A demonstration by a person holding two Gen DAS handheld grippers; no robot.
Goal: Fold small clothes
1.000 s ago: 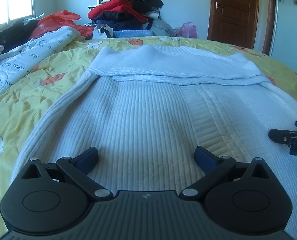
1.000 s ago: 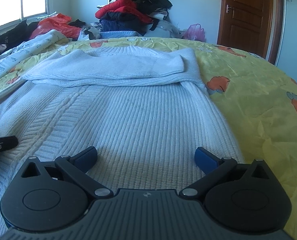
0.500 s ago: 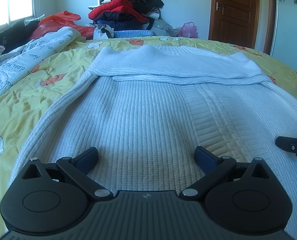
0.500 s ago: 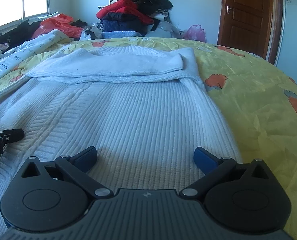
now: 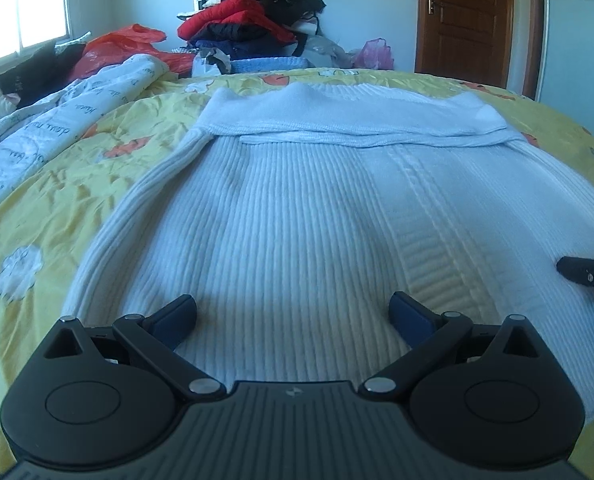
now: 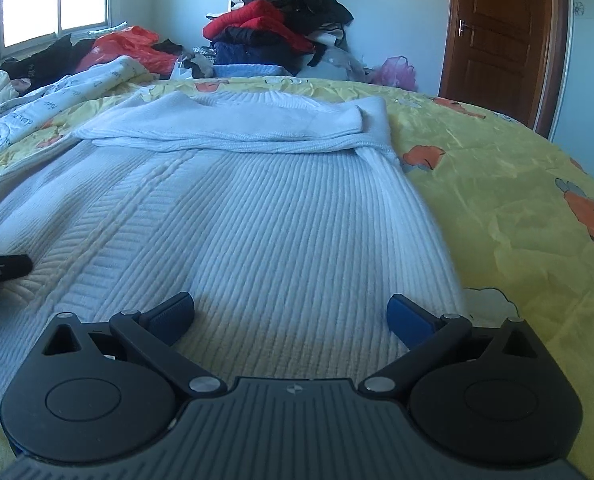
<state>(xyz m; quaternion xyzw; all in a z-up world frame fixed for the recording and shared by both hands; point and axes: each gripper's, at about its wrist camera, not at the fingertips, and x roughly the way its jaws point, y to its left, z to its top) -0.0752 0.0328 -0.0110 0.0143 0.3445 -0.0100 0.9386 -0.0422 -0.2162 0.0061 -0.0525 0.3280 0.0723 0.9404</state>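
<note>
A white ribbed knit sweater (image 5: 297, 208) lies flat on the yellow bedspread (image 5: 49, 200), with its sleeves folded across the far end. My left gripper (image 5: 293, 316) hovers open over the sweater's near left part, nothing between its blue pads. In the right wrist view the same sweater (image 6: 257, 208) fills the middle, and my right gripper (image 6: 291, 314) stands open over its near right part, close to the right side edge. Each gripper's black tip shows at the edge of the other's view: the right gripper (image 5: 589, 276) and the left gripper (image 6: 1, 270).
A heap of red, black and blue clothes (image 5: 253, 28) sits beyond the bed's far edge, with a red bag (image 5: 117, 46) and a white printed quilt (image 5: 45, 128) at the left. A brown door (image 6: 501, 40) stands at the far right. Bare yellow bedspread (image 6: 517, 208) lies right of the sweater.
The two grippers have drifted a little apart, so each shows smaller at the edge of the other's view. Both stay open. The sweater has not moved.
</note>
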